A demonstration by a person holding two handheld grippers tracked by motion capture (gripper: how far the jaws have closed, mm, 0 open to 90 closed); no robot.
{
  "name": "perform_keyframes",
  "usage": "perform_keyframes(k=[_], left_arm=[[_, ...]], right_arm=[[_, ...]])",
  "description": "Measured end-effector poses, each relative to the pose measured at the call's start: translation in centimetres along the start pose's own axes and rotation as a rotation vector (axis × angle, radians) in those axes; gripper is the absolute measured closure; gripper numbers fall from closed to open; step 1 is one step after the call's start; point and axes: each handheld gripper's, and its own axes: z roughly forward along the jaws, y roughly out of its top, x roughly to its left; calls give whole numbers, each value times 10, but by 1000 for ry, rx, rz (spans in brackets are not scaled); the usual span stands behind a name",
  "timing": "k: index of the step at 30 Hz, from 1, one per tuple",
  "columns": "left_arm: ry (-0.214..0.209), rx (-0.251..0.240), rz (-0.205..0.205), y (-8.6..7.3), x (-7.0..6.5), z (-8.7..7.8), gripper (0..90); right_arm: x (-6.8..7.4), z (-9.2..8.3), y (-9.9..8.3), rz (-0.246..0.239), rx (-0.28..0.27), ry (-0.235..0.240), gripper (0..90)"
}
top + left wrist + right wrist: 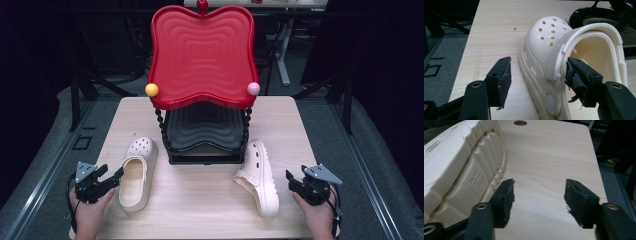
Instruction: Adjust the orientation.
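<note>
Claws first: both of mine stand wide apart and grip nothing. Between them the surface [210, 200] carries a rack with a red tray [202, 55] on top and a black tray [204, 127] under it. My left shoe [137, 172] sits upright left of the rack, opening up; my right shoe [259, 176] lies on its side to the right of it, sole toward my right claw. My left claw [116, 176] straddles the left shoe's heel rim without pressing on it. My right claw [291, 179] hangs just beside the right shoe's sole, over bare wood.
</note>
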Motion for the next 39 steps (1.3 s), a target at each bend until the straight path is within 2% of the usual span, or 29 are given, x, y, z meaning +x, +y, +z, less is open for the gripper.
perform_keyframes(k=[4,6,7,9,13,17,23,27,34,39], left_arm=[[-6,-9,-9,0,0,0,391],[-16,-12,-14,0,-1,-1,413],[-39,-11,-33,1,-2,-2,433],[-41,-11,-39,1,-3,-2,437],[-33,-12,-16,1,-6,-2,458],[-27,-6,5,2,-7,-2,477],[-4,4,9,4,-8,-7,480],[-13,-9,6,5,-9,-10,480],[-31,-20,23,6,-15,-9,487],[-32,-12,52,6,-21,-7,521]], right_arm=[[1,-1,-2,-20,1,-18,471],[2,0,-3,-16,12,-2,517],[2,1,-3,-18,18,2,530],[3,2,-3,-23,19,5,550],[4,2,-3,-44,32,1,567],[3,2,-4,-28,25,7,584],[2,0,-3,-16,21,6,586],[3,-2,-3,-18,26,4,590],[4,-1,-2,-19,31,7,596],[2,-1,-2,-7,24,3,612]])
